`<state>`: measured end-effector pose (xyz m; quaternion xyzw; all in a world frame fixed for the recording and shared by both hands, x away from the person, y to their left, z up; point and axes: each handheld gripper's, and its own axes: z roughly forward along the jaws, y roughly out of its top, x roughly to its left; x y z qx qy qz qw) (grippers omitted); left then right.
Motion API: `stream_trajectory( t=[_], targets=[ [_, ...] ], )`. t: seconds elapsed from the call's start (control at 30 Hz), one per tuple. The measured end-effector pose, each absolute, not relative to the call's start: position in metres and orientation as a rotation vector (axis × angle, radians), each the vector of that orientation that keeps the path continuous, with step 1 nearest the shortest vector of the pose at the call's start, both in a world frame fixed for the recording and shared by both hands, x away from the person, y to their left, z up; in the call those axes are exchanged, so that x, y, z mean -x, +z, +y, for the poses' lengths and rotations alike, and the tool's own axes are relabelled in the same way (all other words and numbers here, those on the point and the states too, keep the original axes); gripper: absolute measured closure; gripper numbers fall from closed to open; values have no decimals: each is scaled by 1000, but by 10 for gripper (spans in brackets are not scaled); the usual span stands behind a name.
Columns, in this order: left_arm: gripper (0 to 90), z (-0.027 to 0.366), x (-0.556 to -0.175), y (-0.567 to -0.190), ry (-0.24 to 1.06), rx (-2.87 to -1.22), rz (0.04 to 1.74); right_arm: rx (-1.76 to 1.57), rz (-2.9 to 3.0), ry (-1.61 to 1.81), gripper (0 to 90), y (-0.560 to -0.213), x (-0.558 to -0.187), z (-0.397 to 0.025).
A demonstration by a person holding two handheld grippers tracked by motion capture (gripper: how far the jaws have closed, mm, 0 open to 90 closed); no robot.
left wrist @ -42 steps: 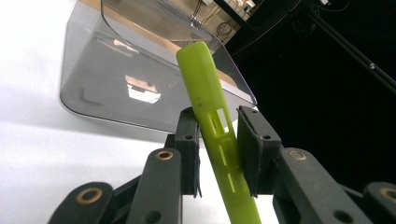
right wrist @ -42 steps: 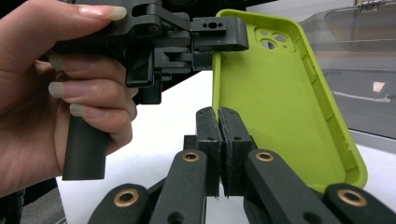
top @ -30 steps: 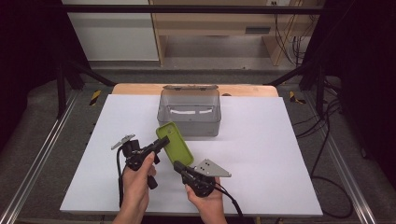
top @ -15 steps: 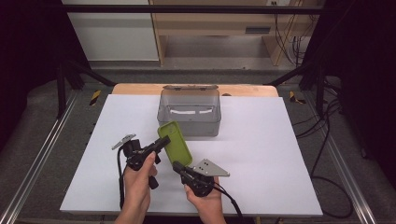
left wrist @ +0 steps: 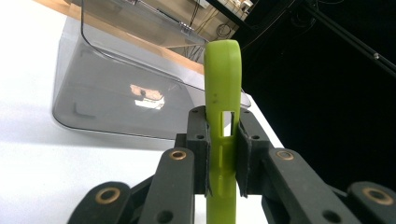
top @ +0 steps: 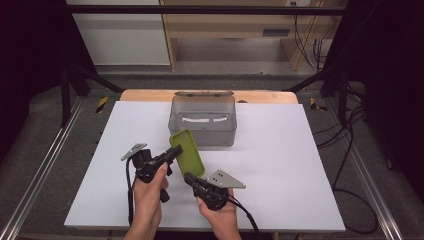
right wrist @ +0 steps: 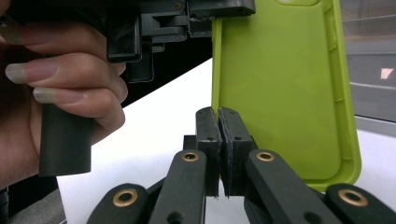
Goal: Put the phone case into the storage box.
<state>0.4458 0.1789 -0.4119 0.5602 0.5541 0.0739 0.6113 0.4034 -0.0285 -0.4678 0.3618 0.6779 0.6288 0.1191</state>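
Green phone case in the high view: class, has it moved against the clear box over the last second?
No. The green phone case, held in the left claw, keeps its place just in front of the clear box, near its left corner.

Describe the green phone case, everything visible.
The green phone case is lime, matte, rubbery-looking, with rounded corners, a raised lip around its hollow inner side and a small rectangular side cutout. It is held off the white table, in front of the clear plastic box. The left tongs are shut on its edge. The right tongs sit closed just before its inner face; contact there cannot be told.
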Motion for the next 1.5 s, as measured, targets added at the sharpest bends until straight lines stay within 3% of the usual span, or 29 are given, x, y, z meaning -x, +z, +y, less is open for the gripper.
stream_trajectory(
  t=[0.1,0.5,1.33,1.5],
  targets=[
    [779,179,-446,-412,174,-1298,1276,-1065,1990,1851,867,-469,-405,-28],
    [778,177,-445,-406,256,-1350,1243,-1081,1982,1837,624,-465,-411,-38],
    [777,173,-444,-394,405,-1447,1195,-1069,2070,1550,118,-461,-439,-101],
    [776,173,-445,-387,424,-1464,1182,-1088,2059,1515,86,-461,-438,-118]
  ],
)
